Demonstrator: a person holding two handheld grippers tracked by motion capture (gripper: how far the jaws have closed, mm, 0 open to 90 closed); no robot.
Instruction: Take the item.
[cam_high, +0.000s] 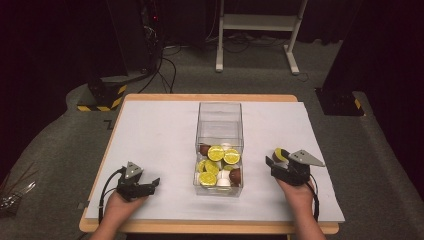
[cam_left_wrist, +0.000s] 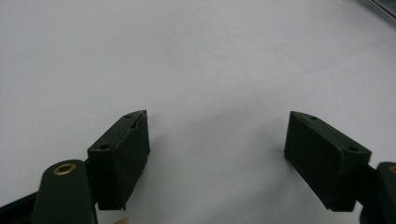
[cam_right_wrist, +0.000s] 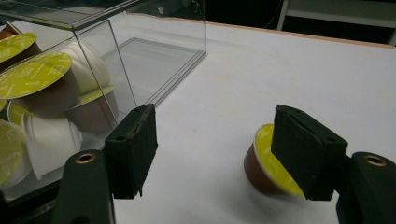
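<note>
Brown capsule (cam_right_wrist: 264, 170) lay on counter (cam_high: 150, 135) w/ right tongs (cam_right_wrist: 222, 154) released beside it; left tongs (cam_left_wrist: 217, 154) released (idle). Centre jaws around capsule before clenching, then lift to clear box (cam_high: 220, 112).

Clear glossy plastic box (cam_high: 220, 125); matt white table sheet (cam_high: 150, 135); foil-topped capsule (cam_right_wrist: 268, 165)

Black hand-held gripper (cam_high: 150, 185), grey three-cornered plate, trailing black cable, brass-ringed screw holes

You can read no text here. The yellow-green foil lids of the coffee capsules (cam_right_wrist: 35, 73) in the clear plastic box (cam_right_wrist: 140, 70) carry faint print, too blurred to make out.
</note>
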